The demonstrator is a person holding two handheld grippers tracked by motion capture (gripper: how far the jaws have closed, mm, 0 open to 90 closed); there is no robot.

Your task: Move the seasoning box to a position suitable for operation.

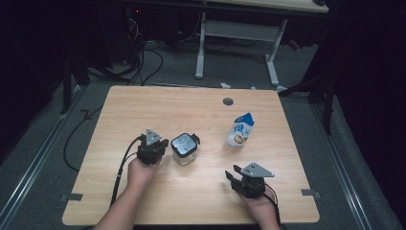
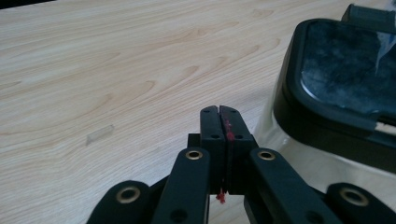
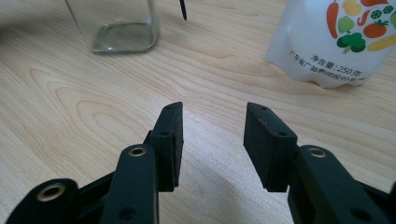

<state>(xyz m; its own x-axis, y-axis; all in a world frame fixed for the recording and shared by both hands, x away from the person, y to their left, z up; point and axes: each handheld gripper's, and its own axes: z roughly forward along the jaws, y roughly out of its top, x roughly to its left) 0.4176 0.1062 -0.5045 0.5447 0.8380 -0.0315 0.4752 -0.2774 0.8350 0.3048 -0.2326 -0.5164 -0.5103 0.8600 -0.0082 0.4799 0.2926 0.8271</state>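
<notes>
a: start at the left gripper (image 2: 219,112). how do its fingers (image 2: 210,126) stand?

b: pressed flat together, nothing between them. in the left gripper view they sit low over the tabletop (image 2: 116,70) with the jar (image 2: 341,84) just to their right, apart from it.

a: and from above?

b: same story. the left gripper (image 1: 152,146) is just left of the jar (image 1: 184,148), level with it across the tabletop (image 1: 143,105). the jar stands upright, square, clear glass, black lid on top, with a latch sticking out on its far right corner.

a: the right gripper (image 1: 238,175)?

b: near the front edge, right of centre, well apart from the jar. its fingers (image 3: 170,135) stand apart, holding nothing. in the right gripper view the jar's glass base (image 3: 116,28) is far and to the left, and the white pouch (image 3: 336,42) far and to the right.

a: so the left hand is nearer.

b: clearly. i judge the jar is its business, but closed fingers can't take it; they would have to spread wide first, or push its side.

a: poses?

b: left forearm comes in from the bottom, fingers pointing away and a little right. the right hand (image 1: 261,206) rests low, fingers aimed far-left, between the jar and the pouch (image 1: 239,130).
</notes>
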